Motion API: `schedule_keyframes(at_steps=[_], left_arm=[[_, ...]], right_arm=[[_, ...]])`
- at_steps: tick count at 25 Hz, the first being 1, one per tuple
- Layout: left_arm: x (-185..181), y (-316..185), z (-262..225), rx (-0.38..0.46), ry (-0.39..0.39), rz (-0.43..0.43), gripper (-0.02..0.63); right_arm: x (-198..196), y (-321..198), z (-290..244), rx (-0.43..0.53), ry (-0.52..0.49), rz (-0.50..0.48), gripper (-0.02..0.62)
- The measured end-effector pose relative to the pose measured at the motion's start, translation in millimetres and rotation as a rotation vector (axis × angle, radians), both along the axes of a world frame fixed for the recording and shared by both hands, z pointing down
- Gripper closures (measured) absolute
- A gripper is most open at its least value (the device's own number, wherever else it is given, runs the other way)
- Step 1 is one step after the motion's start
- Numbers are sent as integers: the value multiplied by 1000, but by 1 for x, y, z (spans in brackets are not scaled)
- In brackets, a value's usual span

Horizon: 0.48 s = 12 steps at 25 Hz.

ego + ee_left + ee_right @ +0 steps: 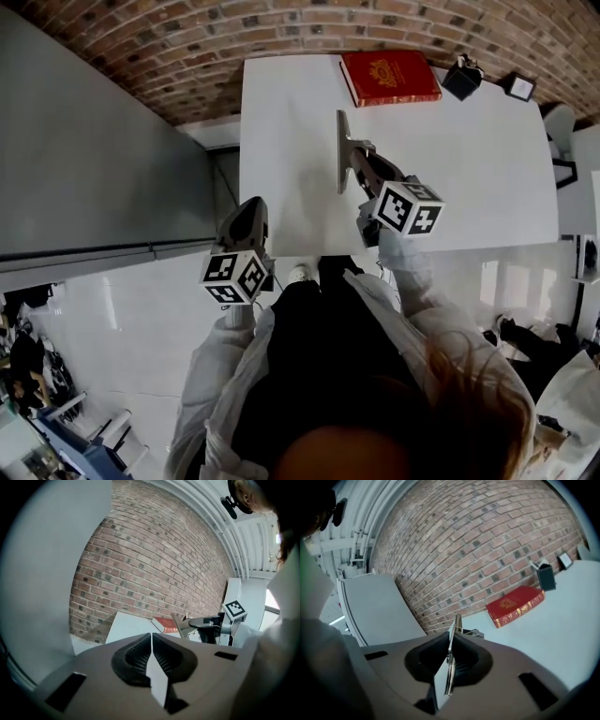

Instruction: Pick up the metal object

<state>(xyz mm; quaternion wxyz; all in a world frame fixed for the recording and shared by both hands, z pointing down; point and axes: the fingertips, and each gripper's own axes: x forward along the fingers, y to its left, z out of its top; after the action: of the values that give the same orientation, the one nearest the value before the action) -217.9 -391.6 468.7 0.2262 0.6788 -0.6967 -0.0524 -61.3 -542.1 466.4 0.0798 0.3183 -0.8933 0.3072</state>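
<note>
Your right gripper is clamped on the metal object, a thin flat strip held on edge between the pads. Your left gripper has its jaws pressed together with nothing between them, and it sits off the left edge of the white tabletop. The metal object is over the middle of that tabletop, but you cannot confirm whether it touches the surface. A red book lies at the far edge. A small black box sits just beside it on the right.
</note>
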Motion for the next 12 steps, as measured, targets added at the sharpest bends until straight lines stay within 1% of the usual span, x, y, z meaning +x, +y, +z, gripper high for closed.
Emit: schedule_keyframes(at_steps=[8,12], left_arm=[[-9,51,-20,40,-47,22,583],[-17,73,-27,62,-57,17,583]], right_arm=[[8,70,-44,217,62,-7,568],[16,101,-49,277,81,-8,569]])
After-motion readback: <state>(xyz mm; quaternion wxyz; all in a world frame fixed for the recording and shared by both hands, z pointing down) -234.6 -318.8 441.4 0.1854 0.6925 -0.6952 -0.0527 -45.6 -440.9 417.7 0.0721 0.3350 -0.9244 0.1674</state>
